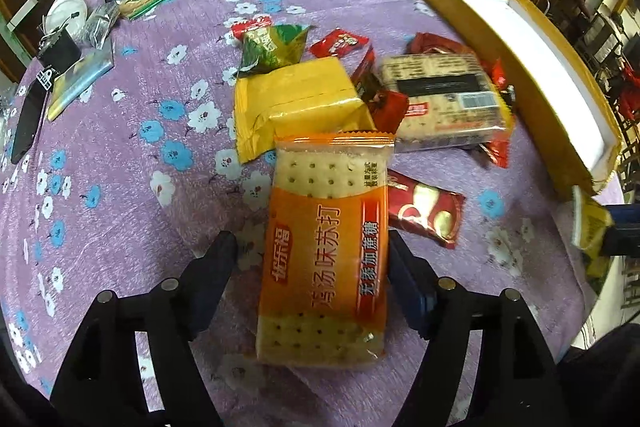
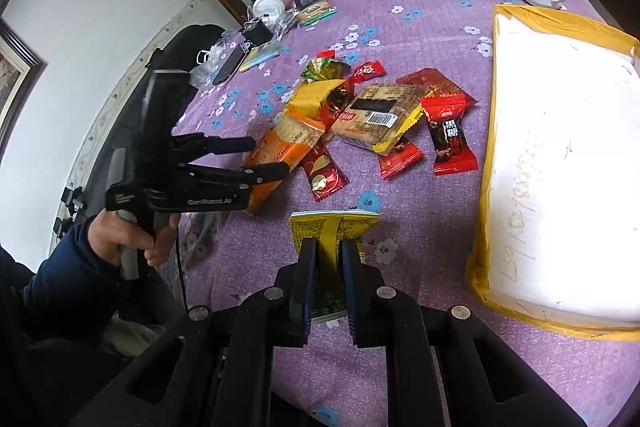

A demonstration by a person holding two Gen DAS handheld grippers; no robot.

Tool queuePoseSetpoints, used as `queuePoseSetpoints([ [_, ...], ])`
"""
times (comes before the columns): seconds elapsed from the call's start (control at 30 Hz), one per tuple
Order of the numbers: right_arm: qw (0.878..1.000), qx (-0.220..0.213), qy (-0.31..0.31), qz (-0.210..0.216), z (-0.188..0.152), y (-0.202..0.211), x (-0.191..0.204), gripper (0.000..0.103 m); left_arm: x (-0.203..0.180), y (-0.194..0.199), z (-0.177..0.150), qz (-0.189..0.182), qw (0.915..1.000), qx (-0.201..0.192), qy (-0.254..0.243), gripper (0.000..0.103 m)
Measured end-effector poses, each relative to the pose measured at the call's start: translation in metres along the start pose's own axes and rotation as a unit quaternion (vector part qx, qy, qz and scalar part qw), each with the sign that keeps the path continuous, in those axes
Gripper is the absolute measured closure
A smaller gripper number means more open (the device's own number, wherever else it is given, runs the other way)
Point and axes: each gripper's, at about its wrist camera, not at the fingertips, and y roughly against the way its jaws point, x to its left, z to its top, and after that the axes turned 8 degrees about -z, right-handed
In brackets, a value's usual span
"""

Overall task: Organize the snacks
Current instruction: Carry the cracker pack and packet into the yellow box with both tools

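step: sorting snacks toward the yellow box [image 2: 560, 167] | left gripper [image 1: 312, 259] spread wide, straddling the orange cracker pack [image 1: 324, 251] lying on the tablecloth [image 1: 120, 155], probably needing to close next | right gripper [image 2: 329, 259] pinching a yellow packet [image 2: 334, 227] above the cloth | count: red candies about six, cracker packs three

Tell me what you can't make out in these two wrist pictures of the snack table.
- Yellow packet in the right gripper, right wrist view: its lower part is hidden between the fingers, print too small to read.
- Left gripper, left wrist view: whether its fingers touch the orange cracker pack is unclear.
- Red candy wrappers, left wrist view: blurred and partly under other packs.
- Yellow box, right wrist view: cut off by the right edge.
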Motion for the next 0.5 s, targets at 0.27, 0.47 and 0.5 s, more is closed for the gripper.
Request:
queuePoseSetpoints([
  [0.27, 1.000, -0.012, -0.013, 0.001, 0.003, 0.008, -0.009, 0.090, 0.006, 0.006, -0.003, 0.010, 0.9980, -0.029, 0.055, 0.049],
  [0.47, 0.999, -0.022, -0.023, 0.008, 0.008, 0.015, -0.019, 0.090, -0.005, 0.024, -0.007, -0.015, 0.9958, -0.055, 0.071, 0.049],
  [0.5, 0.999, -0.023, -0.023, 0.008, 0.010, 0.016, -0.020, 0.090, -0.007, 0.026, -0.005, -0.018, 0.9957, -0.058, 0.069, 0.049],
])
